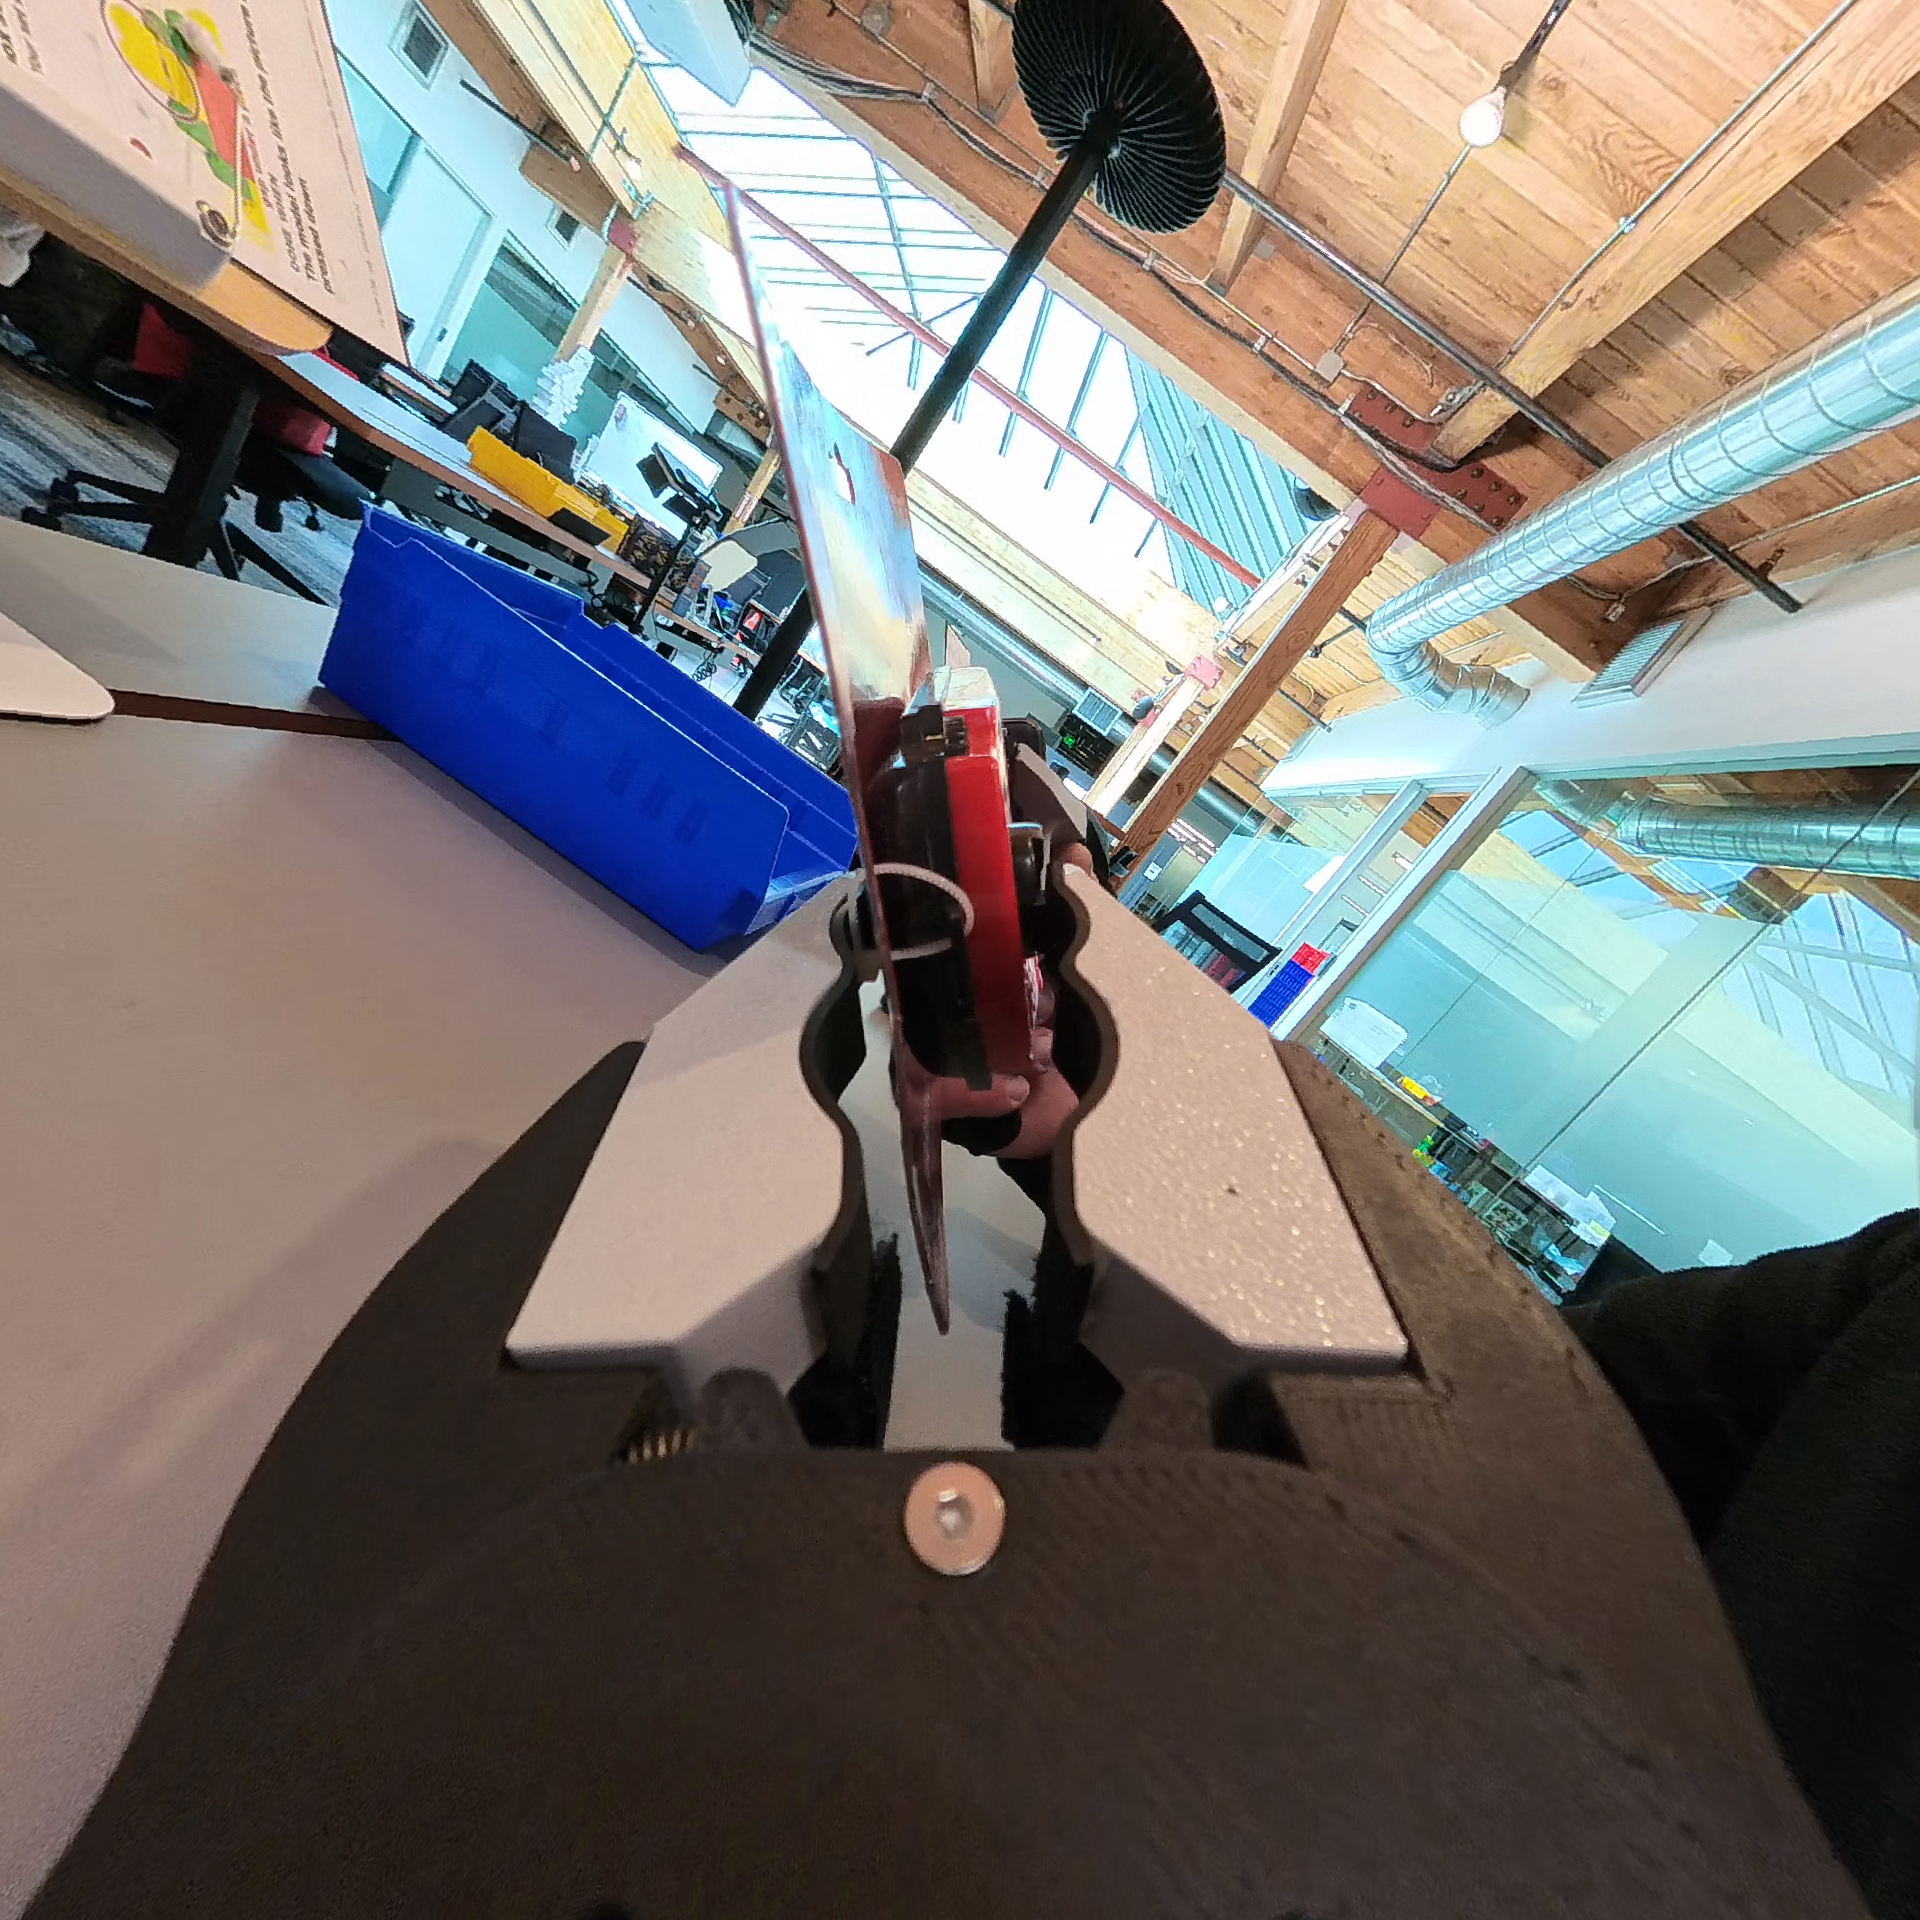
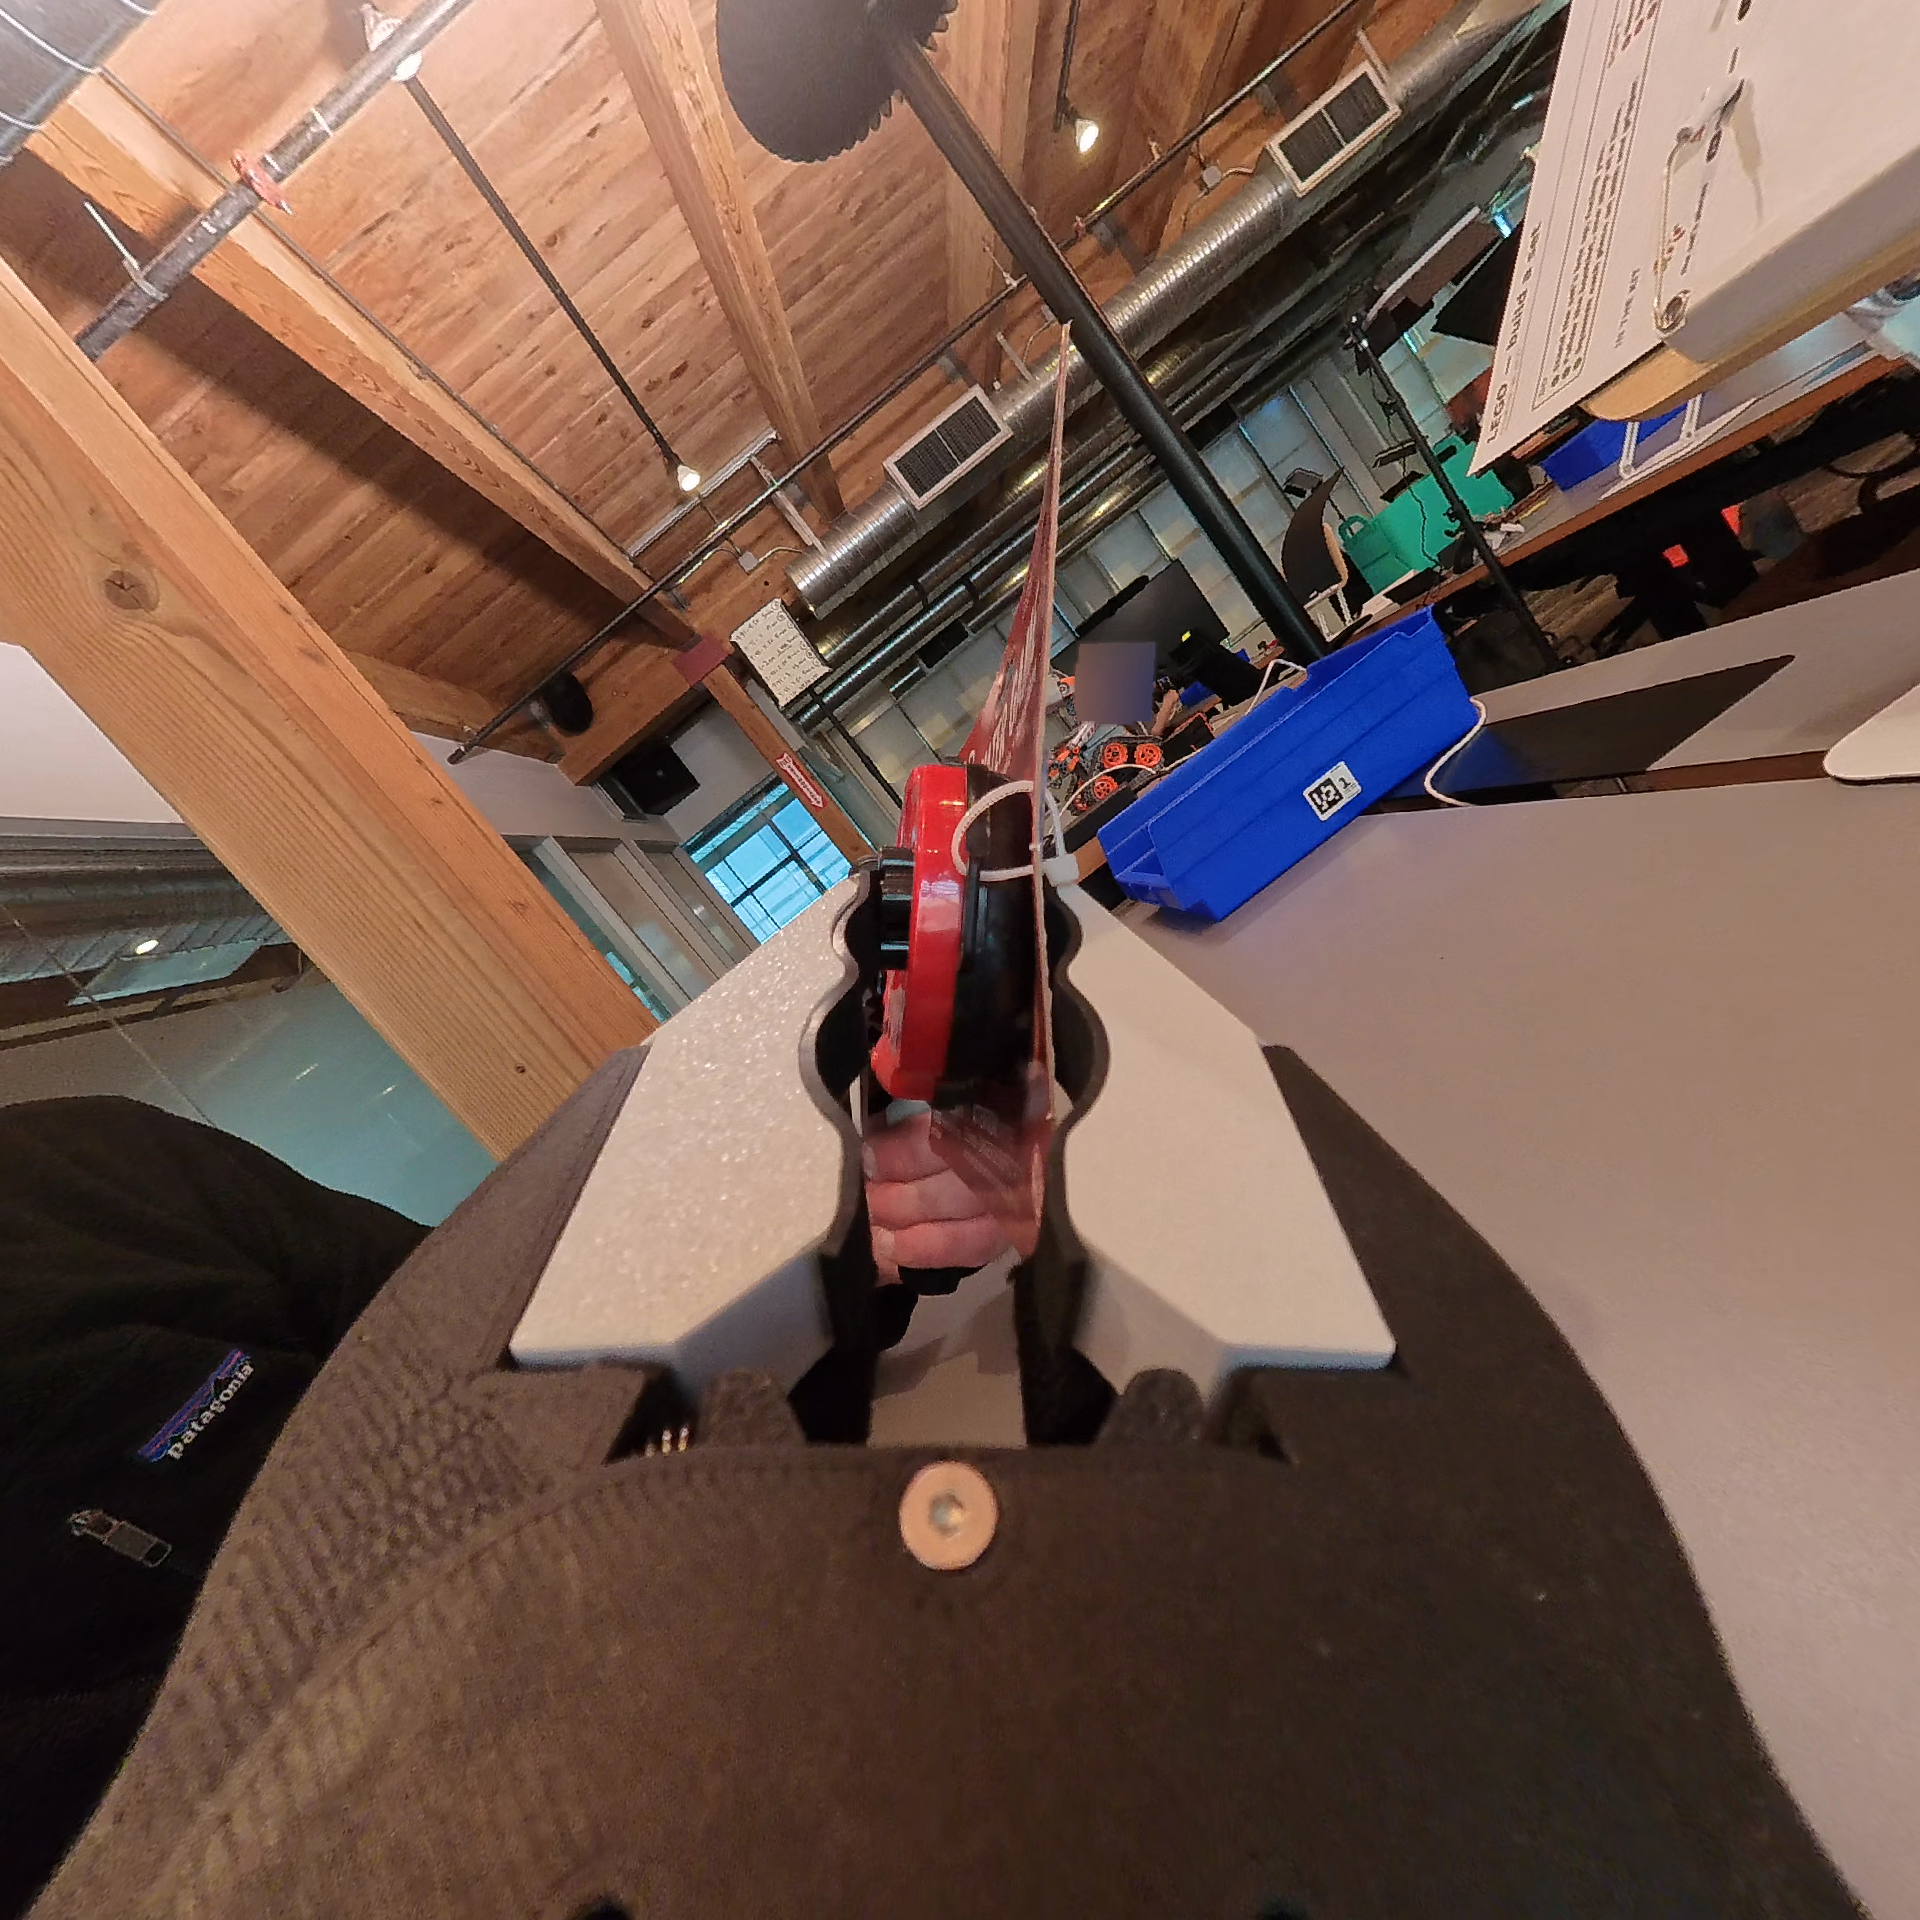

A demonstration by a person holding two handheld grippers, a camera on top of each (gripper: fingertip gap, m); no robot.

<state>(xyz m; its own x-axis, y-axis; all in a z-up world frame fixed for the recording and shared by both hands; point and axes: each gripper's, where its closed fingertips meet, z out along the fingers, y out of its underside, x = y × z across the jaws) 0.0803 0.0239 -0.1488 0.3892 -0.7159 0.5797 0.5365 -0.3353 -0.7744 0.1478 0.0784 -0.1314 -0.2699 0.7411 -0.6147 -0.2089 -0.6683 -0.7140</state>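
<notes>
A red and black tool [image 1: 982, 883] is tied with a white zip tie to a tall red backing card [image 1: 847, 582]. My left gripper [image 1: 961, 925] is shut on it, card against the left finger, the tool's red side against the right finger. In the right wrist view the same tool [image 2: 925, 935] and card [image 2: 1039, 623] stand upright between the fingers of my right gripper [image 2: 961, 935], which is shut on it from the opposite side. A hand [image 1: 1029, 1122] shows just beyond the tool; it also shows in the right wrist view [image 2: 914, 1195].
A grey table [image 1: 260, 987] lies below, also seen in the right wrist view [image 2: 1455, 1039]. A blue bin [image 1: 540, 707] [image 2: 1278, 769] stands at its far edge. A black pole with a round disc [image 1: 977, 332] rises behind. A white board with a printed sheet [image 1: 208, 156] overhangs. A dark sleeve [image 1: 1766, 1455] is close.
</notes>
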